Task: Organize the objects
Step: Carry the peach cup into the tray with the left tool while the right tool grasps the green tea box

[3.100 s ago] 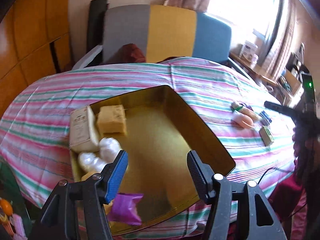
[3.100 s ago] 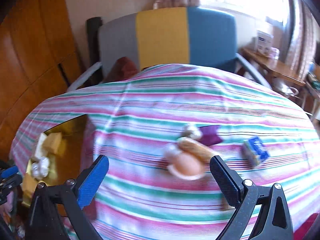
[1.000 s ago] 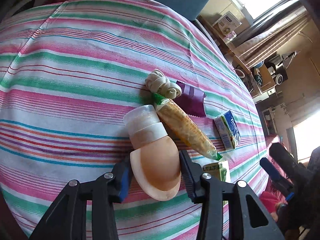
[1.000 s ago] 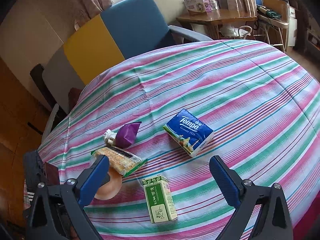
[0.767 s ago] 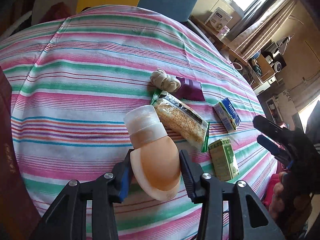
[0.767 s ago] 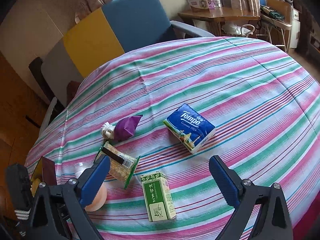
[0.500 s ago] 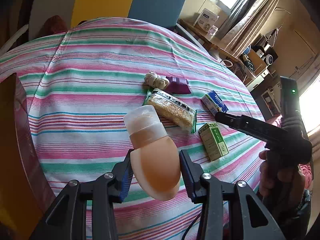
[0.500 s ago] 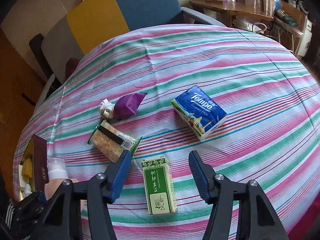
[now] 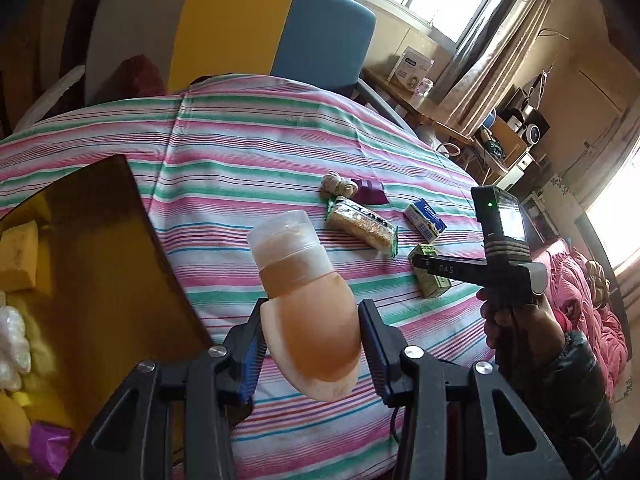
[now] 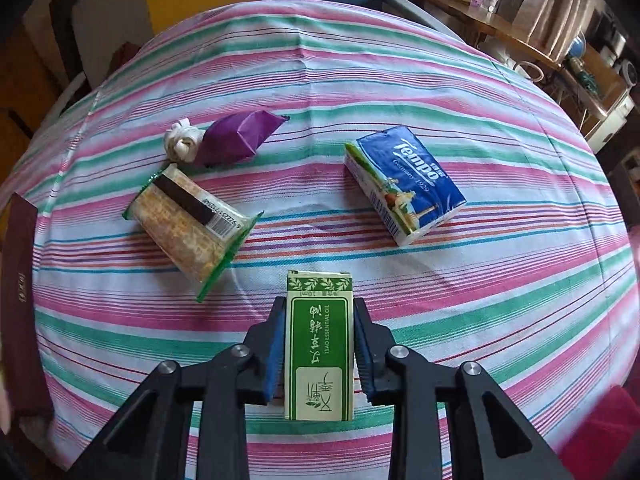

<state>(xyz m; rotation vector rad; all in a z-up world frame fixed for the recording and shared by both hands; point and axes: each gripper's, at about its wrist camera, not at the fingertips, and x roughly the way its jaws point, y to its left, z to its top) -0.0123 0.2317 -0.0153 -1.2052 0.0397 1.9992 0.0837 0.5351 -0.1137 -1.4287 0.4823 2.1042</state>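
My left gripper [image 9: 311, 336] is shut on a peach squeeze bottle [image 9: 308, 304] with a clear cap, held in the air above the striped tablecloth [image 9: 248, 168], beside the gold tin box [image 9: 120, 264]. My right gripper [image 10: 319, 344] is shut on a green and white essential oil carton [image 10: 320, 344] lying on the cloth. From the left wrist view that right gripper [image 9: 420, 261] shows at the carton [image 9: 434, 282], held by a hand [image 9: 516, 320].
On the cloth lie a cracker packet [image 10: 188, 224], a purple pouch [image 10: 240, 138], a white knotted bundle [image 10: 182, 146] and a blue Tempo tissue pack [image 10: 404, 184]. The tin holds a yellow block [image 9: 18, 256] and white wrapped pieces [image 9: 12, 340]. A tricolour chair [image 9: 228, 28] stands behind the table.
My left gripper lifted the bottle and carried it left towards the tin. My right gripper came down over the green carton and closed on it.
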